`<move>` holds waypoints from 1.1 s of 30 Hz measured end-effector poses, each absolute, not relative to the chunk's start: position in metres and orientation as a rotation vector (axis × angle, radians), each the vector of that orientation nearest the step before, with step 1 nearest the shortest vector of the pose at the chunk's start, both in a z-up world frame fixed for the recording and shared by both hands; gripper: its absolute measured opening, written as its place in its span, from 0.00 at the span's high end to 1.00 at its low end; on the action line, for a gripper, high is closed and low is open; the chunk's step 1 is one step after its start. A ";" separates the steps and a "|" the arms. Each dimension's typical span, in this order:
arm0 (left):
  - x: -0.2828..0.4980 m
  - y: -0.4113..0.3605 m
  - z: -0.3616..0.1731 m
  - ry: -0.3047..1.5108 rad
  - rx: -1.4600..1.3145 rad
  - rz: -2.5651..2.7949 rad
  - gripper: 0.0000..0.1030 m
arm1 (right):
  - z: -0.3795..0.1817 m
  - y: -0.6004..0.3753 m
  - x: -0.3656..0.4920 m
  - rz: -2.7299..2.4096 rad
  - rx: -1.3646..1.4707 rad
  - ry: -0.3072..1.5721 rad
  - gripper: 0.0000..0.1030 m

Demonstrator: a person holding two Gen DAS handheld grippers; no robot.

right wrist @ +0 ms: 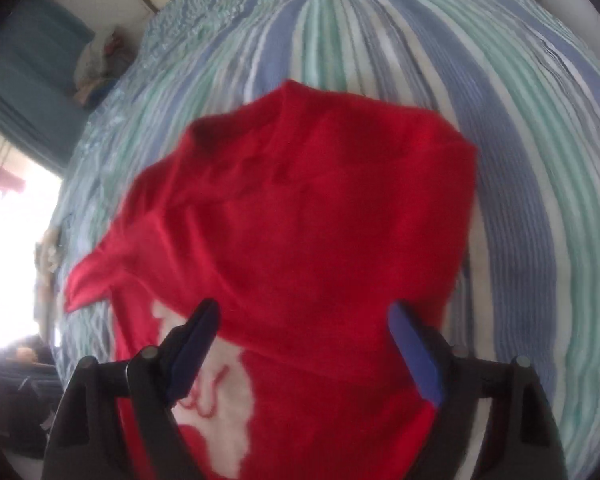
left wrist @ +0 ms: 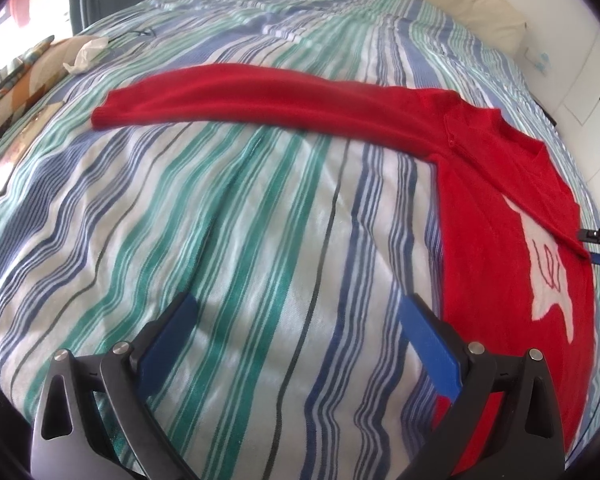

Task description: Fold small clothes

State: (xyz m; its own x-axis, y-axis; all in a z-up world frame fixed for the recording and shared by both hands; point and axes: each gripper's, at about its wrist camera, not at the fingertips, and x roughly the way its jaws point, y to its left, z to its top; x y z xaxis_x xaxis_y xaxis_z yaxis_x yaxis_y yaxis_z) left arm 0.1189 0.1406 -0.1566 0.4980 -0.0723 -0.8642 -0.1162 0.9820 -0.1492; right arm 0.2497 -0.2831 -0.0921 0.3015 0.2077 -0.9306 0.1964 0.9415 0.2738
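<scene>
Red knit is the main thing here: a small red sweater lies on the bed, and in our left wrist view it sits off to the right with one long sleeve stretched flat toward the left across the bedspread. The front has a white patch with some red squiggly stitching on it. In the right wrist view the same sweater fills the middle of the frame, the other side looks folded in over the body, and the white patch peeks out down by the lower left finger. Our right gripper hangs right over the fabric with its blue pads spread wide, nothing pinched between them as far as we can see, though the shot is pretty blurry. From the left wrist view we also catch that right gripper at the far right edge, close to the sweater's edge, but it's too small there to say if it's touching. Our left gripper is wide open too, holding nothing, over bare bedspread just left of the sweater's body. The bedspread is striped in blue, green and white. Further out, a crumpled white plastic bag sits near the far left edge of the bed, and a cream pillow rests up by the wall.
</scene>
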 end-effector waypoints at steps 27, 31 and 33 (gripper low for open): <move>0.120 0.132 -0.163 1.059 -0.160 0.039 0.02 | -0.055 -0.321 0.212 0.116 0.309 1.022 0.94; 0.119 0.132 -0.165 1.071 -0.152 0.044 0.02 | -0.093 -0.294 0.224 0.133 0.241 1.195 0.94; 0.118 0.133 -0.167 1.081 -0.149 0.048 0.01 | -0.118 -0.303 0.216 0.051 0.239 1.279 0.95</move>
State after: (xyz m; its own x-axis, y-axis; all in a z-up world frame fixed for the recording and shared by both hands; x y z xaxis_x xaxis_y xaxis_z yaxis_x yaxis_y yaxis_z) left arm 0.1182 0.1334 -0.1665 0.4703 -0.0337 -0.8818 -0.1125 0.9888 -0.0978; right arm 0.2159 -0.3033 -0.1182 0.2905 0.1703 -0.9416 0.0950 0.9740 0.2055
